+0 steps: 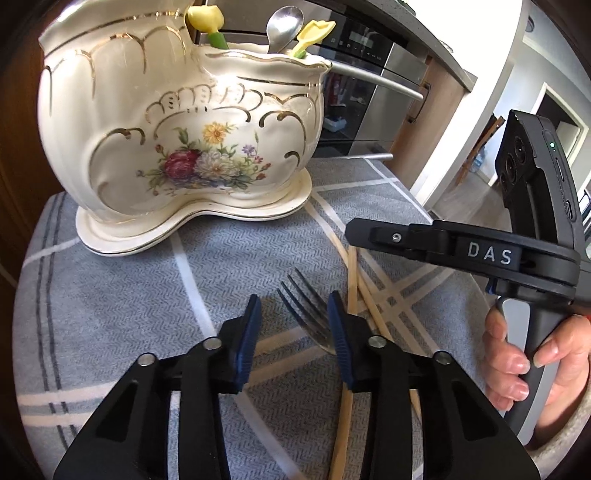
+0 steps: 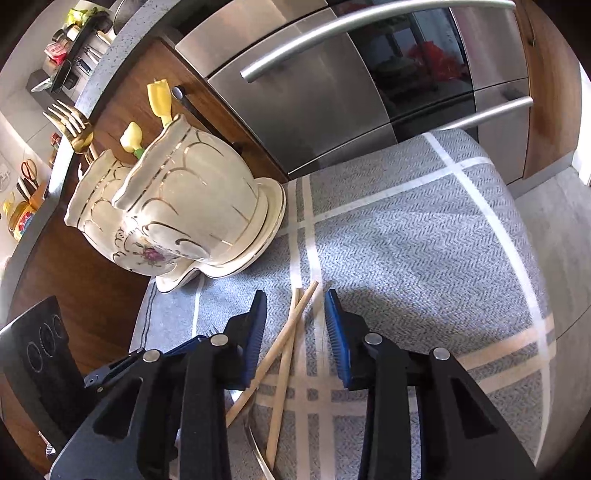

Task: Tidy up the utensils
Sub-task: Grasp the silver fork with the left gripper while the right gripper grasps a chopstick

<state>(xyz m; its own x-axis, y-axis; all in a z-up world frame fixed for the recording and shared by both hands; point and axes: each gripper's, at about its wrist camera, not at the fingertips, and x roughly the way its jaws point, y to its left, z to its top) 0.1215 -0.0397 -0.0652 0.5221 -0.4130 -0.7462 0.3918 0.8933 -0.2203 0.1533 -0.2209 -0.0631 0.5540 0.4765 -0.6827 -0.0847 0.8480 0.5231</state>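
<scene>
Two wooden chopsticks (image 2: 291, 343) lie crossed on the grey herringbone cloth (image 2: 424, 251) in front of the ceramic holder (image 1: 177, 133), and one steel fork (image 1: 306, 314) lies just beside them, tines toward the holder. The holder is a cream, glossy, shell-shaped pot with gold scrolls and a painted bouquet, standing on a matching saucer (image 1: 122, 240). In it I count two yellow tulip-shaped handles (image 1: 205, 16), one steel spoon (image 1: 282, 26) with its bowl up, and, seen from the right wrist view, gold forks (image 2: 70, 122) at its far side; their number I cannot tell. The left claw (image 1: 294, 325) is spread, its blue ribbed pads either side of the fork's tines, not touching them. The right claw (image 2: 295, 328) is spread too, straddling the chopstick tips. Both claws are black plastic with metal pivots. Behind the holder stands a brushed-steel oven (image 2: 332, 92) with two curved bar handles.
</scene>
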